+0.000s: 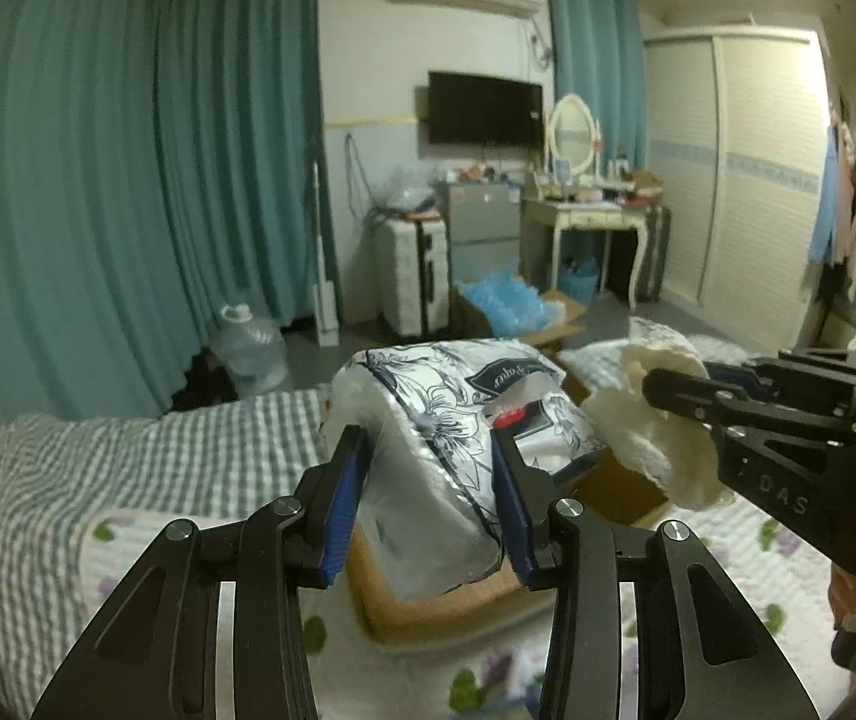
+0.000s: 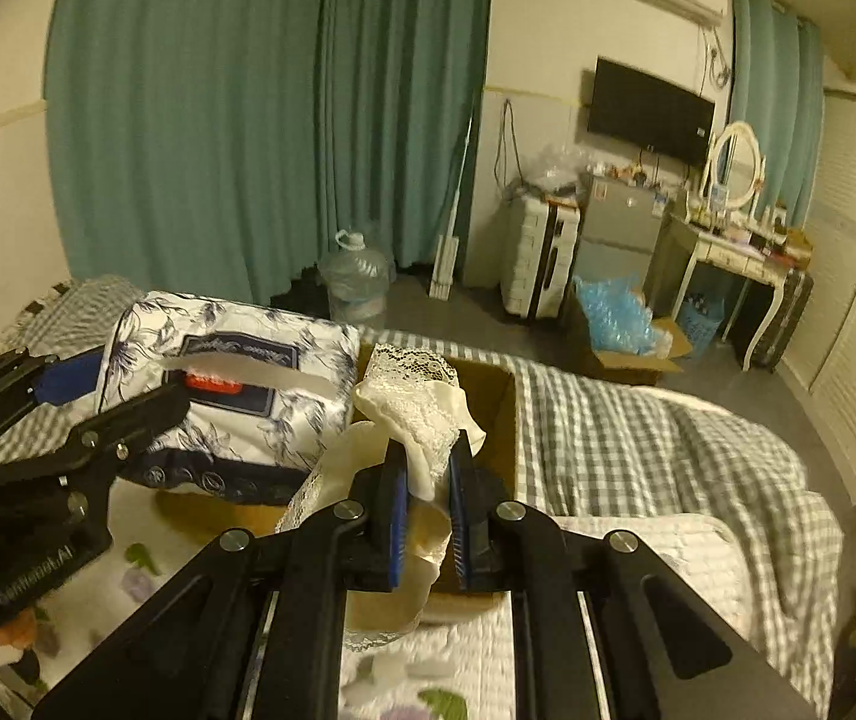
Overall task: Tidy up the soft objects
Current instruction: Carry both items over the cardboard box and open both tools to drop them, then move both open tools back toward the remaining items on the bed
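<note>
The left tongs [image 1: 428, 468] are clamped on a floral tissue pack [image 1: 451, 414], held over a cardboard box [image 1: 428, 612] on the bed [image 1: 128, 480]. A cream lace cloth [image 2: 422, 414] is pinched in the right tongs [image 2: 430, 492] above that box.

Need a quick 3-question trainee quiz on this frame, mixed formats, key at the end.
1. True or false: the left gripper is clamped on the floral-printed plastic tissue pack.
2. What does the right gripper hold? A) cream lace-trimmed cloth B) water jug C) blue plastic bag
3. Fill in: both items are held over an open brown ____ box on the bed.

Key: 1 true; 2 A; 3 cardboard.
</note>
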Demonstrator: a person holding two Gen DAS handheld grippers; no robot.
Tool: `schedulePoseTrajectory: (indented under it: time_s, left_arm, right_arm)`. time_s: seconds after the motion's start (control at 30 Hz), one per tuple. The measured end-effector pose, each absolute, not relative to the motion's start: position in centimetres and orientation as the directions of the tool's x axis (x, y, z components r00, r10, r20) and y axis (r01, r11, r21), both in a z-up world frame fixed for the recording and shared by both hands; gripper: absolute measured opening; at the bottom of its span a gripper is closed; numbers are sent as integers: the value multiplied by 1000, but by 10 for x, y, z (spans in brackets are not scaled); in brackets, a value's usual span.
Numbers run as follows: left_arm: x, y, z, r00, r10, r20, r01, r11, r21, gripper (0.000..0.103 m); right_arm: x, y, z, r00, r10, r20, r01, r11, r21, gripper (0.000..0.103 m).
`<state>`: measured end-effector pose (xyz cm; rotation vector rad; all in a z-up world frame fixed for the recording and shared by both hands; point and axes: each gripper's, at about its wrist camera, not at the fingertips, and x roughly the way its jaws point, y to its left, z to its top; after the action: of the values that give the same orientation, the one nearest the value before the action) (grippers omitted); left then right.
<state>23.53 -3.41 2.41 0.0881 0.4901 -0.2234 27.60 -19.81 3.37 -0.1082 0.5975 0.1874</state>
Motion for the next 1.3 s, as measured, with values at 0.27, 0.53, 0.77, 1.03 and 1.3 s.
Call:
schedulePoseTrajectory:
  time_s: [0.27, 0.53, 0.77, 1.03, 1.3]
  left_arm:
    - [283, -53, -29, 832, -156, -533, 226, 972, 67, 66]
    - [278, -44, -27, 845, -115, -522, 168, 984, 55, 82]
    - [228, -34, 32, 887, -102, -450, 142, 988, 56, 88]
    - [123, -11, 112, 955, -71, -288, 83, 996, 31, 97]
    - [70, 3, 105, 942, -89, -322, 90, 996, -11, 97]
  right_arm:
    - [317, -203, -14, 779, 133, -612, -186, 982, -23, 16]
    - [297, -222, 4, 805, 129, -580, -155, 988, 4, 65]
    - [219, -227, 83, 863, 109, -494, -144, 989, -33, 93]
    - [104, -217, 153, 902, 110, -418, -173, 978, -116, 100]
    - [34, -204, 125, 884, 152, -442, -225, 967, -118, 100]
